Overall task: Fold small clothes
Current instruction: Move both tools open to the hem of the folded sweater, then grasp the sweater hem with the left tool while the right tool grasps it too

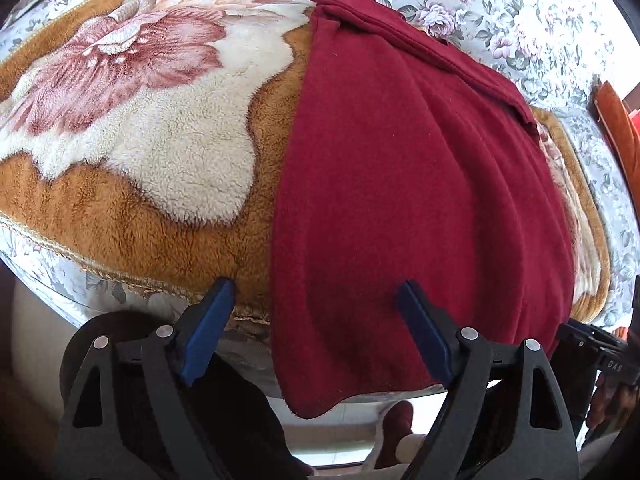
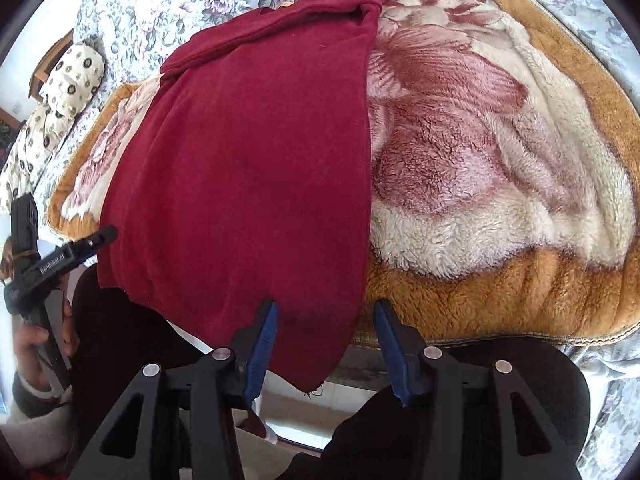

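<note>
the dark red garment [image 1: 400, 184] lies long on a plush flowered blanket [image 1: 152, 168], which covers a bed with a floral sheet [image 1: 500, 12]. its far end is already turned over in a band, and its near end hangs over the edge of the bed, so both lower corners are free to be taken.

the left gripper [image 1: 316, 300] has its jaws wide apart above the left border of the cloth; one blue pad [image 1: 208, 328] is over the blanket, the other over the red cloth. nothing is pressed between them. the right gripper [image 2: 326, 320] also stands open, and it straddles the right border near the hanging corner. in my judgement, the two tools are placed like this to pinch both near corners together and carry the hem toward the far end for the next fold.
</note>
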### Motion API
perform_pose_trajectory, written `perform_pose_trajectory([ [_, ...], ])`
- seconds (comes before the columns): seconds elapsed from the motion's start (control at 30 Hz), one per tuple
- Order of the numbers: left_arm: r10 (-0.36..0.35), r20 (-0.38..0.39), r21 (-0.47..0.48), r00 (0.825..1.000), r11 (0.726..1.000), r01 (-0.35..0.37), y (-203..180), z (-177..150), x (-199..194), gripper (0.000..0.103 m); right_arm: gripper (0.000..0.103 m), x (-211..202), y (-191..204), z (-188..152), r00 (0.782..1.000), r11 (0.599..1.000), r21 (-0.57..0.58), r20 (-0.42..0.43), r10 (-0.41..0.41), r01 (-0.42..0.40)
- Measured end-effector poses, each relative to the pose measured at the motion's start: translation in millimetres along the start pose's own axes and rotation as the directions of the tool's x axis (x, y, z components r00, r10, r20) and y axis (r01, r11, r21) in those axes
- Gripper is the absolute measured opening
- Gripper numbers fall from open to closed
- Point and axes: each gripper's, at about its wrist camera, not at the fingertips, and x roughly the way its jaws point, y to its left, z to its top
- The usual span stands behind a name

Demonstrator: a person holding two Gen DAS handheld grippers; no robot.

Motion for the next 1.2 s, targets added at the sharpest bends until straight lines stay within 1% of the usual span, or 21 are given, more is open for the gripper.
perform_pose_trajectory([
  [0.03,-0.001,-0.004,0.002,1.0,1.0,0.001,0.3,-0.5,0.9,0.086,0.052,0.2,0.1,-0.6,1.0,1.0,-0.002,0.003,0.001,-0.001],
  [0.1,-0.025,-0.042,-0.013,0.999,1.0,0.024,3.4,-2.6,5.5,0.096,0.052,0.7,1.2,-1.4,1.0,1.0,-0.001,0.005,-0.001,0.001],
  [0.17,-0.098,-0.147,-0.092,0.984,0.992,0.085,14.1,-9.0,21.1,0.096,0.052,0.9,5.9,-2.6,1.0,1.0,-0.005,0.007,-0.006,0.006],
  [0.23,-0.047,-0.064,-0.036,0.997,0.998,0.045,10.8,-12.1,13.4,0.095,0.052,-0.1,6.6,-6.2,1.0,1.0,-0.012,0.01,-0.007,0.007],
  [0.27,-0.033,-0.04,-0.039,0.999,0.999,0.032,10.6,-12.3,10.5,0.095,0.052,-0.7,5.6,-7.2,1.0,1.0,-0.003,0.021,0.0,0.0],
  [0.33,-0.067,-0.07,-0.078,0.995,0.995,0.062,15.1,-11.7,15.3,0.095,0.052,-0.6,3.3,-10.9,0.999,1.0,0.024,0.029,0.014,-0.014],
  [0.37,-0.069,-0.079,-0.085,0.994,0.994,0.062,17.0,-11.8,17.1,0.095,0.052,-1.2,3.0,-10.8,0.999,0.999,0.03,0.029,0.018,-0.019],
  [0.53,-0.058,-0.059,-0.075,0.997,0.996,0.054,15.8,-14.4,15.4,0.095,0.052,-2.8,-2.0,-13.5,0.999,0.999,0.038,0.046,0.027,-0.029],
  [0.57,-0.061,-0.054,-0.076,0.997,0.995,0.057,13.5,-14.3,14.0,0.092,0.052,-1.8,-1.4,-14.0,0.998,0.999,0.04,0.054,0.025,-0.027],
  [0.6,-0.068,-0.05,-0.079,0.996,0.995,0.063,13.2,-15.6,13.3,0.086,0.05,-1.2,-0.8,-14.4,0.998,0.999,0.031,0.062,0.015,-0.016],
  [0.63,-0.078,-0.048,-0.082,0.996,0.994,0.074,10.7,-17.2,13.3,0.082,0.046,-0.5,3.8,-15.2,0.998,1.0,0.006,0.066,-0.009,0.009],
  [0.67,-0.081,-0.044,-0.081,0.996,0.994,0.077,10.4,-19.4,11.7,0.077,0.042,-0.4,8.8,-15.6,0.997,0.998,-0.033,0.07,-0.044,0.047],
  [0.7,-0.084,-0.044,-0.078,0.996,0.994,0.08,8.7,-20.4,11.1,0.069,0.035,-1.6,11.3,-16.5,0.995,0.997,-0.054,0.077,-0.059,0.063],
  [0.73,-0.09,-0.045,-0.077,0.995,0.993,0.087,8.0,-21.0,10.1,0.065,0.022,-3.2,10.0,-16.6,0.996,0.998,-0.052,0.083,-0.038,0.042],
  [0.77,-0.091,-0.045,-0.082,0.995,0.993,0.087,8.0,-22.3,8.8,0.058,0.014,-4.0,7.9,-16.8,0.997,0.999,-0.044,0.081,0.0,0.004],
  [0.8,-0.104,-0.05,-0.091,0.993,0.991,0.099,9.6,-23.5,7.3,0.048,0.009,-4.1,5.8,-16.9,0.997,0.999,-0.038,0.074,0.029,-0.026],
  [0.83,-0.136,-0.059,-0.11,0.989,0.986,0.129,11.6,-24.8,6.7,0.041,0.008,-4.6,4.6,-17.2,0.997,0.999,-0.037,0.077,0.031,-0.028],
  [0.9,-0.143,-0.058,-0.112,0.988,0.984,0.136,11.2,-26.8,1.1,0.022,0.008,-8.7,5.9,-18.0,0.995,0.998,-0.04,0.089,0.044,-0.041],
  [0.97,-0.13,-0.043,-0.088,0.991,0.988,0.126,8.6,-28.1,-7.2,0.016,0.007,-17.5,5.1,-17.4,0.99,0.996,-0.029,0.111,0.09,-0.087],
  [1.07,-0.152,-0.011,-0.095,0.988,0.984,0.151,10.7,-26.4,-22.0,0.01,0.007,-38.5,7.0,-13.9,0.979,0.992,-0.04,0.159,0.127,-0.122],
  [1.2,-0.203,0.041,-0.086,0.978,0.975,0.206,11.1,-19.4,-47.0,0.009,0.007,-72.1,11.3,-4.8,0.956,0.985,-0.055,0.236,0.172,-0.163],
])
